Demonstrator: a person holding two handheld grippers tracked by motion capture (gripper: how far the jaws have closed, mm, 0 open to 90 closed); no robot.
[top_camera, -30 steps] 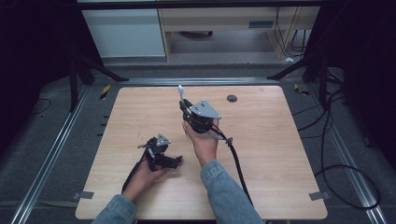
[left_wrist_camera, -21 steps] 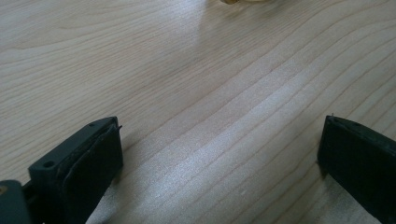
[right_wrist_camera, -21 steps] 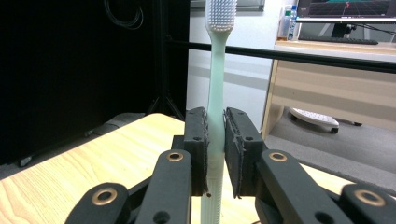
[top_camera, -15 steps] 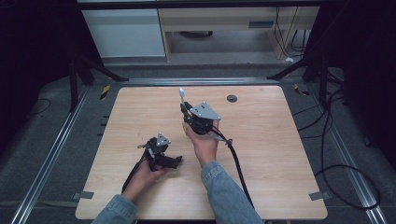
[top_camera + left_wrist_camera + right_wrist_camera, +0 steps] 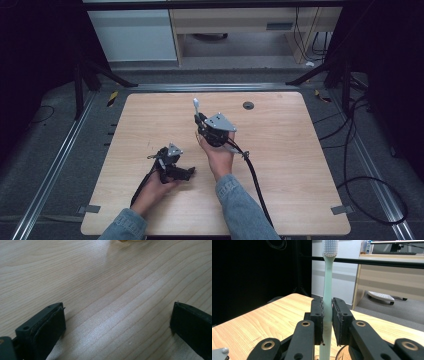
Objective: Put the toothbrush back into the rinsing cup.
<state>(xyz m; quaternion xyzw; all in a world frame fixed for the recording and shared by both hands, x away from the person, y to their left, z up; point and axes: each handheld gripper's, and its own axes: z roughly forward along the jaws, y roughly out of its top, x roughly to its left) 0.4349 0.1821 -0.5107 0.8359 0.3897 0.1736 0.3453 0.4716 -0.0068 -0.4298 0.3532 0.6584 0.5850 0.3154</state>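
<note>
Both sleeves (image 5: 239,200) were blue denim. The tongs (image 5: 327,312) were black with brass-ringed screw holes, each topped by a grey three-cornered plate (image 5: 220,122) and trailing a black cable (image 5: 255,180).

Toothbrush (image 5: 327,290): one, pale green with white bristles.
Claws: two, the right claw (image 5: 199,120) and the left claw (image 5: 189,172), both nearer the person than the toothbrush head.
Hands: two, the right hand (image 5: 217,155) and the left hand (image 5: 155,187).
Bench (image 5: 300,165): one, wooden.
Dark round thing (image 5: 248,105): one, right of the toothbrush, perhaps a hole or cap; too small to tell.
</note>
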